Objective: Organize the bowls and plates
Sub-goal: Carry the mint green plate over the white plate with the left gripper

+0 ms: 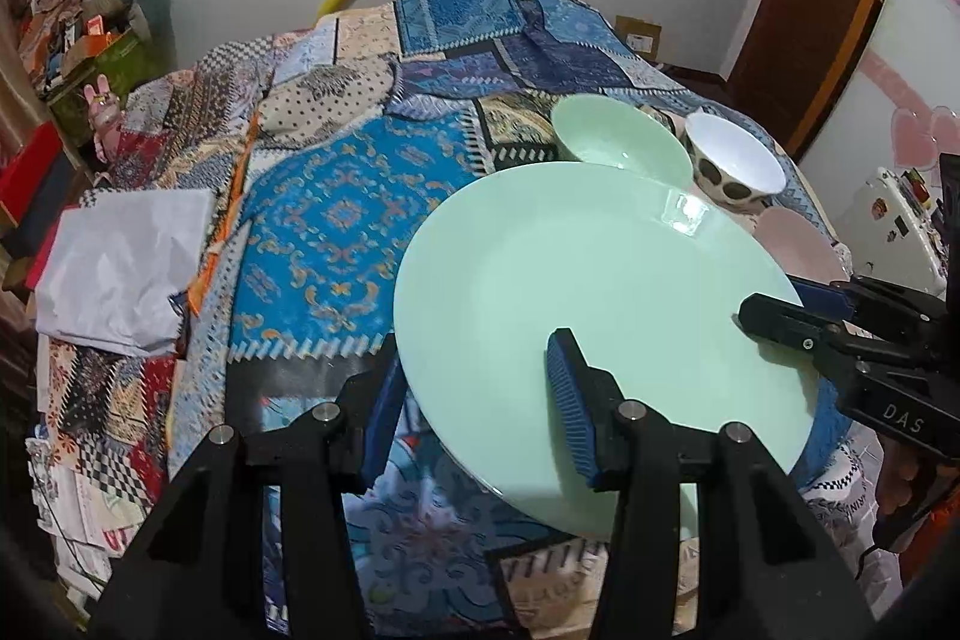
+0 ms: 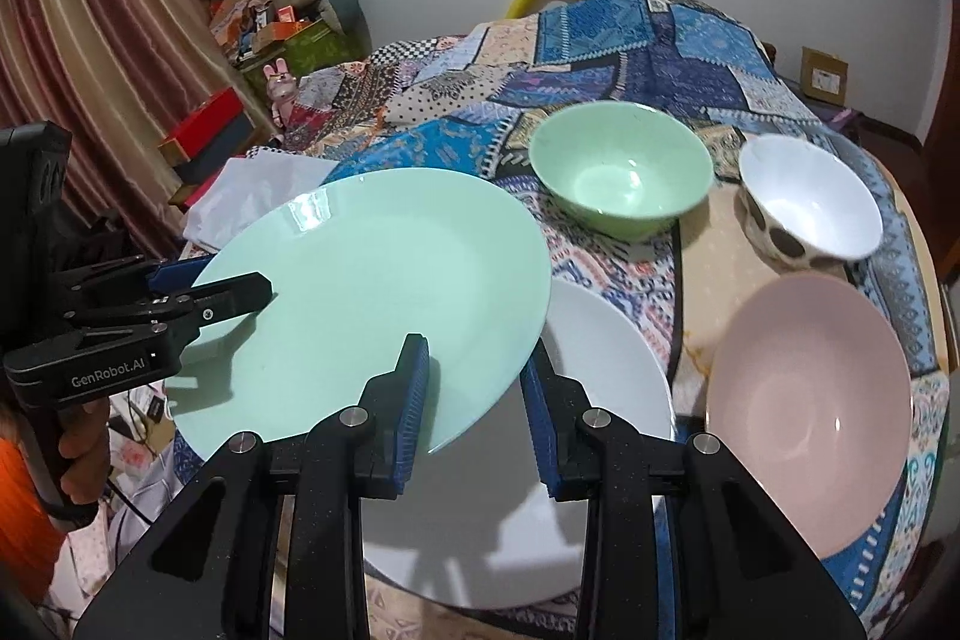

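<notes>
right gripper [image 2: 474, 388] clamping mint plate [image 2: 360, 304], white plate [image 2: 600, 340] half hidden

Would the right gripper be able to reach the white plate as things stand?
Probably not: the right gripper is shut on the mint plate, which the left gripper also holds above the white plate.

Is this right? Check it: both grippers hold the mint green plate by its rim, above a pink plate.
One detail is wrong. The plate under the mint green plate is white, not pink; the right wrist view shows it. The pink dish is a bowl off to the side. The left gripper and right gripper do both hold the rim.
</notes>
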The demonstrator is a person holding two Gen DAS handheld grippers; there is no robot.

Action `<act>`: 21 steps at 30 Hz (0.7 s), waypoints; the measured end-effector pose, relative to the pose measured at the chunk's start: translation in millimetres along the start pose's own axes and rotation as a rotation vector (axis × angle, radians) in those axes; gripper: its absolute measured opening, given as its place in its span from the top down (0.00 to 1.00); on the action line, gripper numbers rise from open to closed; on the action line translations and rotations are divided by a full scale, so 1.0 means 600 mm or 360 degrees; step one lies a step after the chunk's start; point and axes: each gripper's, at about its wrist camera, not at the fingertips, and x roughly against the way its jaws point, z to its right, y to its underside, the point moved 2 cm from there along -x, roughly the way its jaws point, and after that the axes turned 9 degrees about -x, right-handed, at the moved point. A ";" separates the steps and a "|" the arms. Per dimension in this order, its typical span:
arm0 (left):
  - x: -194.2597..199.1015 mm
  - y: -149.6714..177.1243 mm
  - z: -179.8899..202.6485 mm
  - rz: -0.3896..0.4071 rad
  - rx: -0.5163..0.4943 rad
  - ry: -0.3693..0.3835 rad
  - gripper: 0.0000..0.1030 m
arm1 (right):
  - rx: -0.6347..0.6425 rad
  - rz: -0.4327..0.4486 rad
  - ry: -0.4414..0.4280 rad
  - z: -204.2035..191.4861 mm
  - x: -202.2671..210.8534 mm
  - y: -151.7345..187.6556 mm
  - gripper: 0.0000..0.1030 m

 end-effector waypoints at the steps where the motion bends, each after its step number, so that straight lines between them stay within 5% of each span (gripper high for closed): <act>1: -0.002 0.002 0.003 -0.0004 0.0000 0.0004 0.54 | -0.0011 -0.0004 0.0002 0.005 0.000 0.005 0.72; 21: -0.060 0.037 0.072 -0.0106 -0.0066 0.0056 0.54 | -0.0174 -0.0092 0.0030 0.075 -0.010 0.062 0.72</act>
